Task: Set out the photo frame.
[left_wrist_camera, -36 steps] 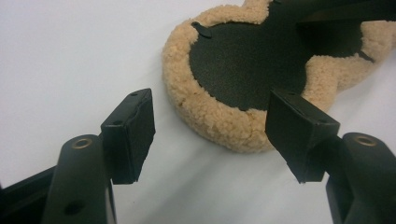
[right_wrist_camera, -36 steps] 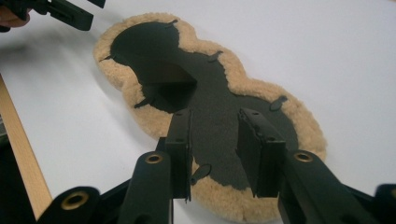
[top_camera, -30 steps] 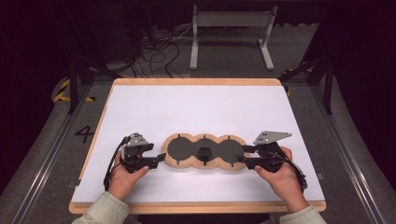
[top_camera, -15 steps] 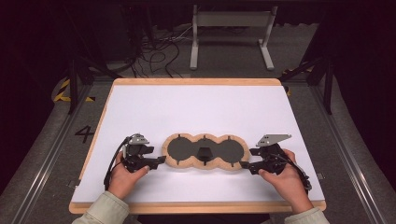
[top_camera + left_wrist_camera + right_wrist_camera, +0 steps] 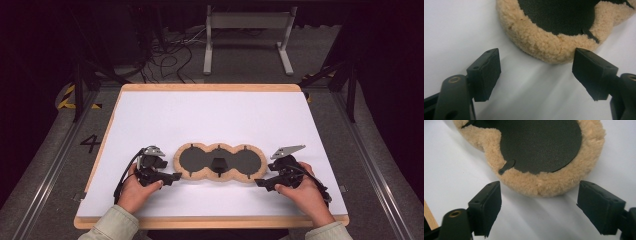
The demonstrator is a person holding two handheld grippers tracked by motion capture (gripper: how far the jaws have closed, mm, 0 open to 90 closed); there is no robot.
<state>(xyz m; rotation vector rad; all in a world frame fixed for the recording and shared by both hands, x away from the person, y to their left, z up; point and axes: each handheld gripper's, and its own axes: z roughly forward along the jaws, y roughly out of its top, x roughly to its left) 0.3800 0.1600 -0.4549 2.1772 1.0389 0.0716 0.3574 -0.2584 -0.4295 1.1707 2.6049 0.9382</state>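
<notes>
A tan fleecy pad [image 5: 207, 175] with three round black lobes lies flat on the white table top [image 5: 210, 120]. My left gripper [image 5: 176, 176] sits just off its left end. In the left gripper view the left gripper [image 5: 536, 72] has just been opening its jaws, and the pad's fleecy rim [image 5: 544, 47] lies a little beyond them, not between the pads. My right gripper [image 5: 257, 183] rests by the right end. The right gripper [image 5: 539, 202] has also just been opening its jaws, which stand wide with the pad [image 5: 541, 147] ahead of them, untouched.
The table has a wooden rim [image 5: 210, 87] all round. Behind it on the floor stand a grey metal frame [image 5: 247, 35] and loose cables [image 5: 170, 55]. A painted "4" [image 5: 91, 144] marks the floor at the left.
Both grippers have widened their jaws and stand off the pad's ends. The right hand has slid slightly toward the near edge. The pad lies where it was.
</notes>
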